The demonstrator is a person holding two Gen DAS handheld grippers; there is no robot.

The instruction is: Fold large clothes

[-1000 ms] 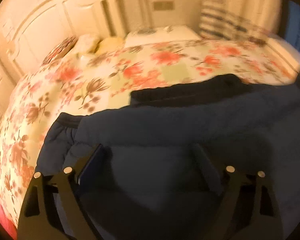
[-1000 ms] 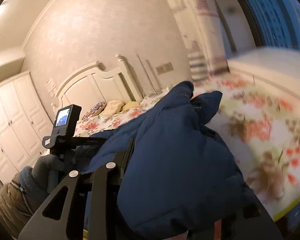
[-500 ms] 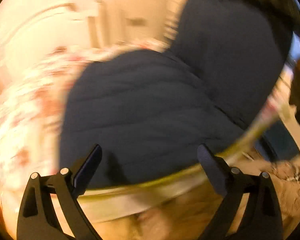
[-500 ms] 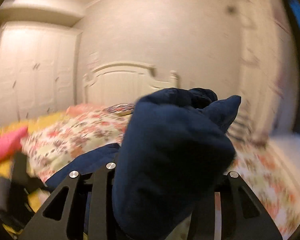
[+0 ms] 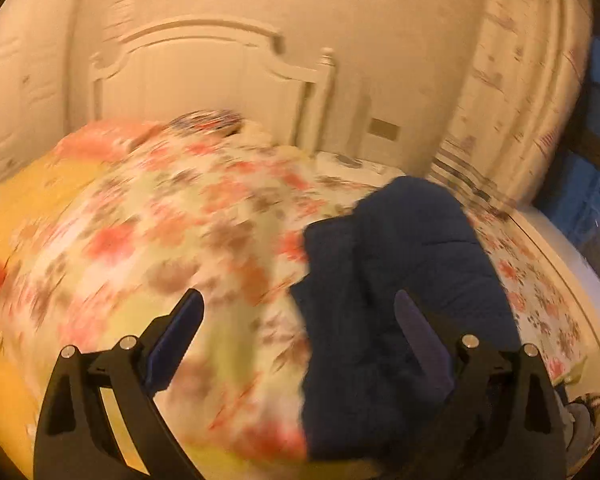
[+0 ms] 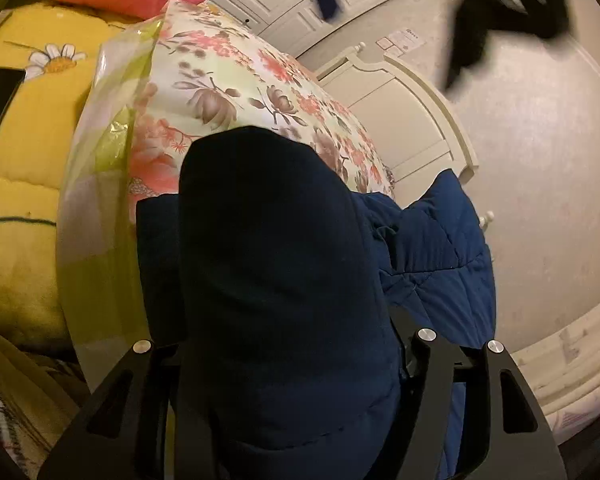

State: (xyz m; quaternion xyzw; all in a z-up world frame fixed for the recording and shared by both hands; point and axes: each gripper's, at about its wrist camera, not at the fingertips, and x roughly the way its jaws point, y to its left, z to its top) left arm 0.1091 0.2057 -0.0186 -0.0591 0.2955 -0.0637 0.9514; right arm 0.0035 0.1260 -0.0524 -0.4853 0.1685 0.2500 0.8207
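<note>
Right wrist view, lower centre: the right hand-held gripper (image 6: 284, 396) has a thick wad of the navy jacket (image 6: 276, 280) bunched between its black fingers, which are buried under the cloth; it looks clamped on that wad, the fabric bulging up and over and hiding the fingertips; a brighter blue quilted panel hangs off at right centre, diamond stitching plain on it.

Left wrist view, bottom of frame: the left hand-held gripper (image 5: 300, 336) is spread wide and holds nothing; its purple-padded fingers (image 5: 176, 328) stand well apart, one over the floral bedspread (image 5: 172, 232), the other in front of the jacket (image 5: 404, 280), which lies as a dark, puffy heap on the right half of the bed; this view is smeared by motion, so edges are hard to read.

The step in hand reads as carrying one part of the jacket across for a fold; to do it well, keep the pinch firm, since padded cloth is springy and slippery; bring the free gripper to a matching hem or corner, not the bulk, so the fold lands square; lay it down flat and press the air out.

Further off: a yellow daisy blanket (image 6: 24, 148) at the left of the right view with a flat black object on it, a pink cloth at top left; beyond, the cream carved headboard (image 5: 204, 68).
</note>
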